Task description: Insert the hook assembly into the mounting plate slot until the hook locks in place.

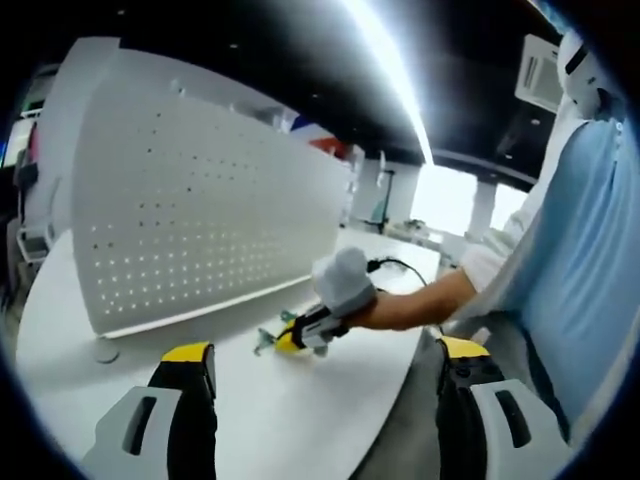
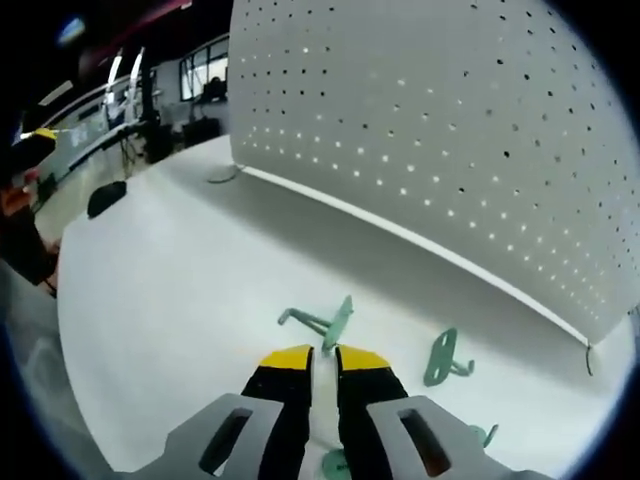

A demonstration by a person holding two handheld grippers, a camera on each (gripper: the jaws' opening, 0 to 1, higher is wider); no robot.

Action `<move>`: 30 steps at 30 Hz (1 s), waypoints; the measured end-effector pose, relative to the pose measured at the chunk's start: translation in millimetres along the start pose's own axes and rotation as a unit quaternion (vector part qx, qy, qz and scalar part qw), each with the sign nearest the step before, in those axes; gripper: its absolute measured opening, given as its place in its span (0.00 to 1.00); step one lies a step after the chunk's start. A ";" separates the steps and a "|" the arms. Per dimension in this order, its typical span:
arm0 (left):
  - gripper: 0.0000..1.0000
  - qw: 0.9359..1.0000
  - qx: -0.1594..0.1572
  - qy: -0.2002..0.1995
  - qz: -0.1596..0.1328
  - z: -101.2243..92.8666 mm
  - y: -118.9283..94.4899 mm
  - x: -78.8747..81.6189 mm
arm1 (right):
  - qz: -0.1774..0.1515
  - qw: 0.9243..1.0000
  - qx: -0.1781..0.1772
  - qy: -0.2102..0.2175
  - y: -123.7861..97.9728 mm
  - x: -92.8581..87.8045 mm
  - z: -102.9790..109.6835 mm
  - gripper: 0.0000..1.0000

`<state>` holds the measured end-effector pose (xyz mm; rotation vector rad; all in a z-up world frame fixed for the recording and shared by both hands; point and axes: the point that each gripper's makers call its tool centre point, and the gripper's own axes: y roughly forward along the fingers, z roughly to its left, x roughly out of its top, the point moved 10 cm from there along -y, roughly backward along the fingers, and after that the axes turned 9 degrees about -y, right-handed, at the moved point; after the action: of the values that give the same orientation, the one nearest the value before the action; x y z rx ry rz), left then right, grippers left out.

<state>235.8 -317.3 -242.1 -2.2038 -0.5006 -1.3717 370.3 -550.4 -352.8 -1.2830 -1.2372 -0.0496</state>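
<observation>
On the table (image 2: 150,300), with the pegboard (image 2: 450,130) standing upright at its far side, two hooks (image 2: 320,320) (image 2: 445,358) lie before the pegboard, one just ahead of my right gripper (image 2: 322,358), the other to its right.

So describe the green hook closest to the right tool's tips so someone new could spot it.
Start at the big white pegboard standing on the white table. In front of it, green hooks lie on the tabletop. The one meant lies just beyond the right tool, left of another hook nearer the board.
</observation>
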 end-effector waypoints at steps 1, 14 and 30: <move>0.93 1.000 0.000 0.000 0.000 0.1 0.1 -0.1 | 0.001 1.000 -0.002 -0.001 0.3 -0.2 -0.4 0.07; 0.92 1.000 -0.002 -0.001 0.001 2.0 1.6 1.7 | 0.003 1.000 -0.014 -0.012 0.9 -1.4 -2.5 0.02; 0.92 1.000 -0.001 -0.001 0.002 0.5 0.0 0.2 | -0.009 0.999 -0.023 -0.037 -4.2 4.9 -5.7 0.00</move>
<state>236.3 -317.0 -242.1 -2.2070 -0.4957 -1.3692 373.4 -553.2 -345.3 -1.3237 -1.3179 -0.0428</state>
